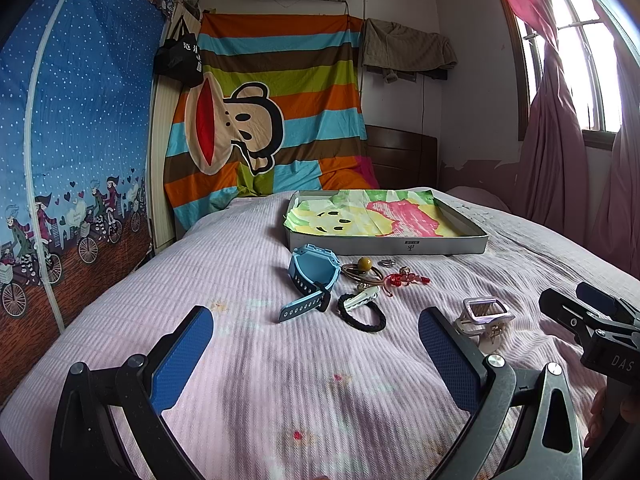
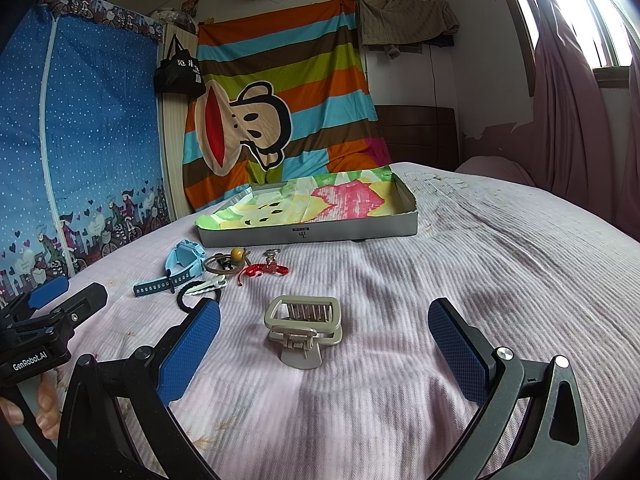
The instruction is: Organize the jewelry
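A shallow grey box (image 1: 400,245) (image 2: 320,234) lined with a colourful cloth lies on the bed. In front of it sit a light blue watch (image 1: 310,276) (image 2: 180,266), a brown cord with an amber bead (image 1: 364,264) (image 2: 237,255), a red charm (image 1: 402,279) (image 2: 266,269), a small silver piece (image 1: 387,263), a black hair tie (image 1: 362,314) (image 2: 186,296) and a white clip (image 1: 366,295). A beige claw clip (image 2: 304,328) (image 1: 482,318) lies just ahead of my open right gripper (image 2: 324,334). My left gripper (image 1: 316,344) hangs open above bare bedding.
The pink-striped bedspread (image 2: 480,280) stretches right toward a pillow (image 2: 496,168) and pink curtains (image 1: 560,140). A striped monkey cloth (image 1: 272,120) and a blue wardrobe cover (image 1: 72,140) stand behind and left. The right gripper's body (image 1: 592,328) sits at the left view's edge.
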Motion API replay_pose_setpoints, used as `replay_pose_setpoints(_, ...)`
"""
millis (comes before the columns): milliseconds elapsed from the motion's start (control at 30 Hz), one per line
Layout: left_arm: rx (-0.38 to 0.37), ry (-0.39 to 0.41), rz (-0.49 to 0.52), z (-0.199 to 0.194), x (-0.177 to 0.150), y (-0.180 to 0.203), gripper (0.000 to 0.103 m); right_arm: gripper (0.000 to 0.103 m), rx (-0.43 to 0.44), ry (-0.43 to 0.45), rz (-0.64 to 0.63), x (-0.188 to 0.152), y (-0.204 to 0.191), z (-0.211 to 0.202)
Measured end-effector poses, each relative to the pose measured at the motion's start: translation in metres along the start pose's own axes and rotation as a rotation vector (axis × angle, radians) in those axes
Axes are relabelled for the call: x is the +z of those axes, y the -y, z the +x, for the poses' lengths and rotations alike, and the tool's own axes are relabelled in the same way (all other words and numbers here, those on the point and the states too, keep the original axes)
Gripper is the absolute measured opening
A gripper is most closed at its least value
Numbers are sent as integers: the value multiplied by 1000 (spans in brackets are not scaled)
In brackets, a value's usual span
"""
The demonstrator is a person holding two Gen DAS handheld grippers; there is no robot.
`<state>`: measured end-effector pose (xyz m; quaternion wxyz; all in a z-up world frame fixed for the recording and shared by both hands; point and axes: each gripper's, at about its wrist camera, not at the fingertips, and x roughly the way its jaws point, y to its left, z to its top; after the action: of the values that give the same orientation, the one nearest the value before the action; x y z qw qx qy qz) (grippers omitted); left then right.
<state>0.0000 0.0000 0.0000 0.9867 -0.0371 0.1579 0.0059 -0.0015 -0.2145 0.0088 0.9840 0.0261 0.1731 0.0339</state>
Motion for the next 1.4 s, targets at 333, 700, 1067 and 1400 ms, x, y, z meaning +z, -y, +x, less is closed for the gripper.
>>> replay_pose_setpoints(333, 0, 0, 0, 0, 0, 0, 103, 102, 0, 0, 1, 0, 0, -1)
replay_pose_setpoints(700, 0, -1, 1, 0, 0, 0, 103, 102, 0, 0, 1, 0, 1, 0)
replay_pose_setpoints(1067, 0, -2, 1, 0, 0, 0, 103, 102, -1, -3, 4, 1, 1, 0)
replay_pose_setpoints(1400, -32, -46, 10, 12, 7, 2, 103, 102, 34, 0, 1, 15, 0, 8)
